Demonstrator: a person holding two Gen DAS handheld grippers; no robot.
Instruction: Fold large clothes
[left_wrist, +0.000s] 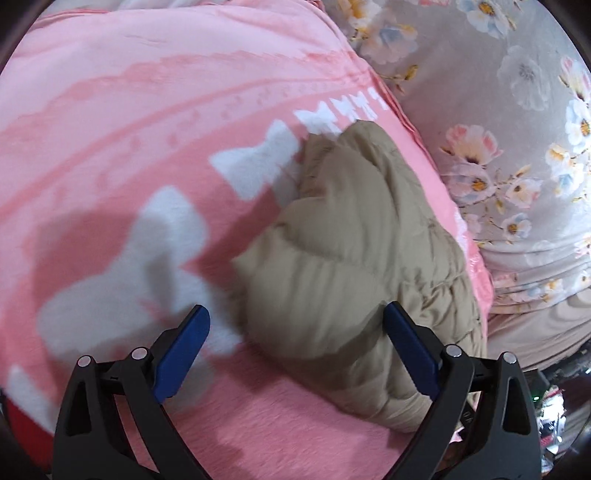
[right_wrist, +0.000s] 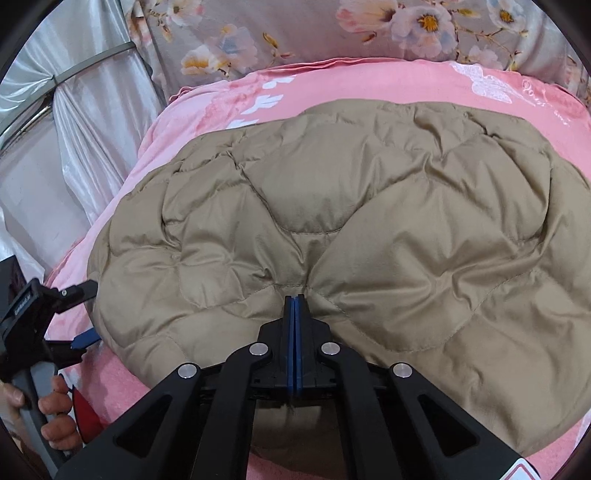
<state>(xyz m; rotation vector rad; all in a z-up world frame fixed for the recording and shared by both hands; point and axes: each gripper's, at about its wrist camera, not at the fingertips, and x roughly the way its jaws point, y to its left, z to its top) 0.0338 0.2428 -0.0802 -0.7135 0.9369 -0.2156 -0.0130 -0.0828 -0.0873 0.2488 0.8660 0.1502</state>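
Two grippers are at work on one garment: a tan quilted puffer jacket spread flat over a pink blanket with white bow shapes on it. Beyond the blanket, at the far edge, lies grey floral bedding, and a silvery curtain hangs off to the left in your right wrist view.

Your right gripper is closed all the way, its blue pads pressed flat together with a pinch of the jacket's fabric caught at the tips. The cloth puckers into that point, with seams and folds radiating away from it. The pinch sits on the near part of the jacket, roughly midway across its width, and the bulk of the garment stretches ahead of the jaws and to both sides.

Your left gripper stands wide open and holds nothing. In its own view a puffy end of the jacket lies ahead and between the two blue fingers, nearer the right one, with pink blanket under the left one. From the right wrist view you can see the same gripper at the jacket's left edge, one finger close to the fabric; whether it touches is unclear. A hand grips its handle lower left.
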